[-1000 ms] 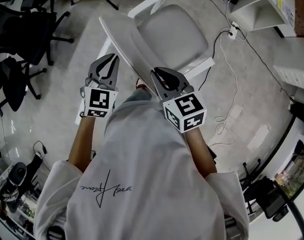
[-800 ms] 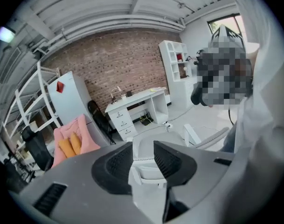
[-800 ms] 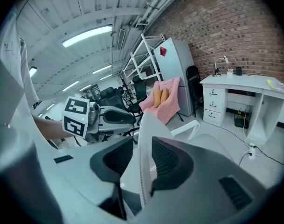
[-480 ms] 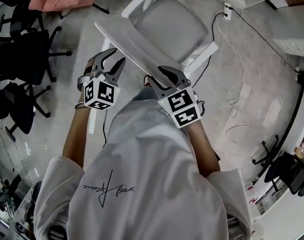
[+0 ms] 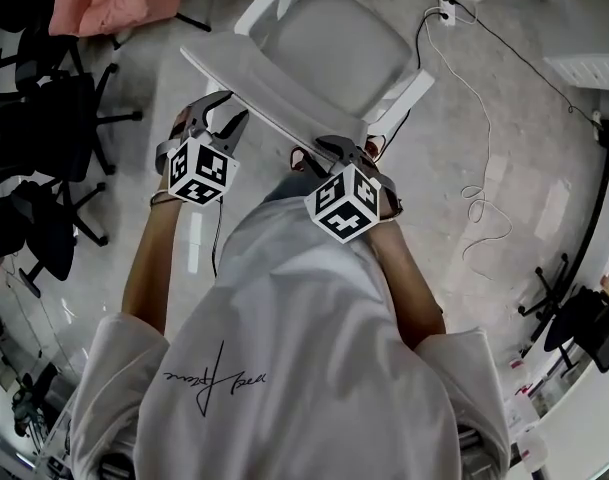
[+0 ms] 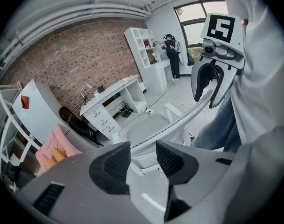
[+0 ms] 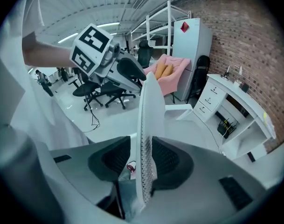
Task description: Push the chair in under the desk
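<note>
With jaws just opened wide, the left gripper (image 5: pixel 234 108) and right gripper (image 5: pixel 309 151) straddled the top edge of the chair (image 5: pixel 334 53) backrest (image 5: pixel 269 88) without clamping it, so the next move probably called for closing on it and pushing toward the desk (image 6: pixel 111 91).

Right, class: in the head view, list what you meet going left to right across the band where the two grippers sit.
black office chairs → left gripper → right gripper → white cable looped on the floor
</note>
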### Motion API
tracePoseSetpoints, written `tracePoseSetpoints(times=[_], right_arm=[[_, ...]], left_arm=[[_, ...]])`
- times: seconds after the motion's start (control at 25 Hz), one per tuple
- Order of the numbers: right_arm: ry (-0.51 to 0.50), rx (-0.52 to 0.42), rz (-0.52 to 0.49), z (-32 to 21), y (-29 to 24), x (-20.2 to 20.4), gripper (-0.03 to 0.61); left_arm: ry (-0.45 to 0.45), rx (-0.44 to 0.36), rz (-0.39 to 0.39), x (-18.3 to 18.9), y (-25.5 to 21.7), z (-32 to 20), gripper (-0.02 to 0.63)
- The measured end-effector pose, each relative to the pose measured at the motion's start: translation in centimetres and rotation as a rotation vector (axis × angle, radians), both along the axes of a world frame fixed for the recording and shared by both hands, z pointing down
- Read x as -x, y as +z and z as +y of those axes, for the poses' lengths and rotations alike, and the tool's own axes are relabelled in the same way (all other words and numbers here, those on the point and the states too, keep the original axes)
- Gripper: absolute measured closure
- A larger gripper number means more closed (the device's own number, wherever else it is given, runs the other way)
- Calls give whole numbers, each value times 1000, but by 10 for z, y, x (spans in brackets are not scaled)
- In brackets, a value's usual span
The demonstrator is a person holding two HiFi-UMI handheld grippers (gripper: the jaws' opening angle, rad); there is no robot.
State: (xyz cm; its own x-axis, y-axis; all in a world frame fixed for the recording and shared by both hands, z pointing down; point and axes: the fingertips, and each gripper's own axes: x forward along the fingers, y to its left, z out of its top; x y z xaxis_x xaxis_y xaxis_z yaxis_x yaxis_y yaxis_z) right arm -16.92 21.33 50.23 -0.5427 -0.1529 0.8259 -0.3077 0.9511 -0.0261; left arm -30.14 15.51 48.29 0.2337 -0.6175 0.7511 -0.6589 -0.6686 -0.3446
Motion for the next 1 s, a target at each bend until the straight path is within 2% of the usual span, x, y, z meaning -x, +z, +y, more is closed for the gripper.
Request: tracePoseSetpoints(times=[0.12, 0.32, 0.76, 1.0], right_arm=[[-12, -34, 29, 1, 6, -5, 461], [18, -1, 5, -3, 6, -9, 466], [20, 16, 6, -3, 4, -12, 468], [40, 40, 13, -7, 5, -25, 466]], left_arm=[[-5, 8, 13, -2, 3, 2, 454], [-18, 7, 24, -4, 5, 1, 454], [11, 1, -67, 9, 1, -4, 454], [70, 18, -125, 8, 7, -9, 453]])
